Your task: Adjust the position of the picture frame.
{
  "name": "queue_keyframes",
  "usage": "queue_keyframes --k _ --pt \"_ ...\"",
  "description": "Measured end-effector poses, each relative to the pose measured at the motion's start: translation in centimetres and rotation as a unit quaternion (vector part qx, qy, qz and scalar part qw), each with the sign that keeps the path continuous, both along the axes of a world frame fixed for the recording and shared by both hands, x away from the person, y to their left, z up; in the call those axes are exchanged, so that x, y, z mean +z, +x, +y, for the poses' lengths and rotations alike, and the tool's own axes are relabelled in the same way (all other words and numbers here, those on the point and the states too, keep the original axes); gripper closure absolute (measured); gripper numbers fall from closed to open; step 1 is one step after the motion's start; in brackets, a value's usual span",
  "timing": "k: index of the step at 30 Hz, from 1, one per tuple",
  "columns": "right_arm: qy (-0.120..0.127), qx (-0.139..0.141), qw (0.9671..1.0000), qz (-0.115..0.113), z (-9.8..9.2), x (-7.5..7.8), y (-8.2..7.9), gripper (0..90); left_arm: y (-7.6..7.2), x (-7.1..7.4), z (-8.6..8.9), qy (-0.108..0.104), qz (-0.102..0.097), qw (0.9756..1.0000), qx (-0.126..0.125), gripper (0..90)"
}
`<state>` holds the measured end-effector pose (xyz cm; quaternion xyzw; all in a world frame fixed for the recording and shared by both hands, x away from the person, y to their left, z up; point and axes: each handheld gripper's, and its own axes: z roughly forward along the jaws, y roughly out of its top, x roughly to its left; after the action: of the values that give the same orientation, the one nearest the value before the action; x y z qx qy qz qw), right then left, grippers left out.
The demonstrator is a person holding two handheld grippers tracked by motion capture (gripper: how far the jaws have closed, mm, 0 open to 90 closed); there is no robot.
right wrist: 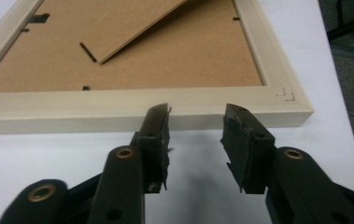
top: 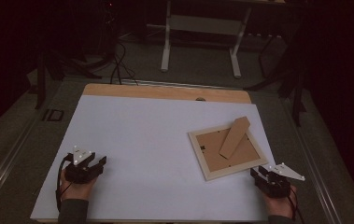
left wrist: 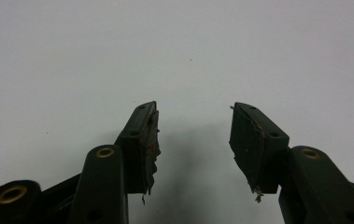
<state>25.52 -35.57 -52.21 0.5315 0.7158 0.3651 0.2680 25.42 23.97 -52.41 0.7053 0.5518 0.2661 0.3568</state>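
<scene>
A picture frame (top: 227, 148) with a pale wooden border lies face down on the white table top (top: 146, 140), right of centre, its brown back board up and its cardboard stand (top: 235, 136) folded out. My right gripper (top: 261, 173) rests at the table's front right, open, its tips just short of the frame's near edge (right wrist: 132, 114). In the right gripper view the gripper (right wrist: 196, 112) has nothing between its pads. My left gripper (top: 95, 161) sits at the front left, far from the frame. It is open over bare white surface (left wrist: 194, 108).
A strip of bare wood (top: 165, 91) runs along the table's far edge. Beyond it stand a white table stand (top: 202, 28) and cables (top: 118, 65) on a dark floor. The table's right edge (right wrist: 347, 116) lies close to my right gripper.
</scene>
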Motion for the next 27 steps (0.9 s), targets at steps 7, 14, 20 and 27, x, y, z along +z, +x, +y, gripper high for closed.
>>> queue_keyframes --k 7,14,20,27 --pt "0.005 -0.005 1.0000 -0.007 0.0 0.1 0.2 68.2 -0.1 0.3 -0.1 0.005 0.001 0.9999 -0.011 51.8" --pt "-0.006 0.005 0.9999 -0.011 0.5 0.6 0.2 79.2 -0.4 0.4 -0.3 0.009 -0.005 0.9998 -0.017 54.1" --pt "-0.012 -0.001 0.9997 -0.022 0.7 1.4 0.3 89.9 -0.3 0.3 -0.4 0.017 -0.002 0.9997 -0.020 56.5" --pt "-0.013 -0.003 0.9996 -0.024 0.5 1.7 0.6 90.0 -0.4 0.3 -0.3 0.016 -0.003 0.9998 -0.015 55.4"
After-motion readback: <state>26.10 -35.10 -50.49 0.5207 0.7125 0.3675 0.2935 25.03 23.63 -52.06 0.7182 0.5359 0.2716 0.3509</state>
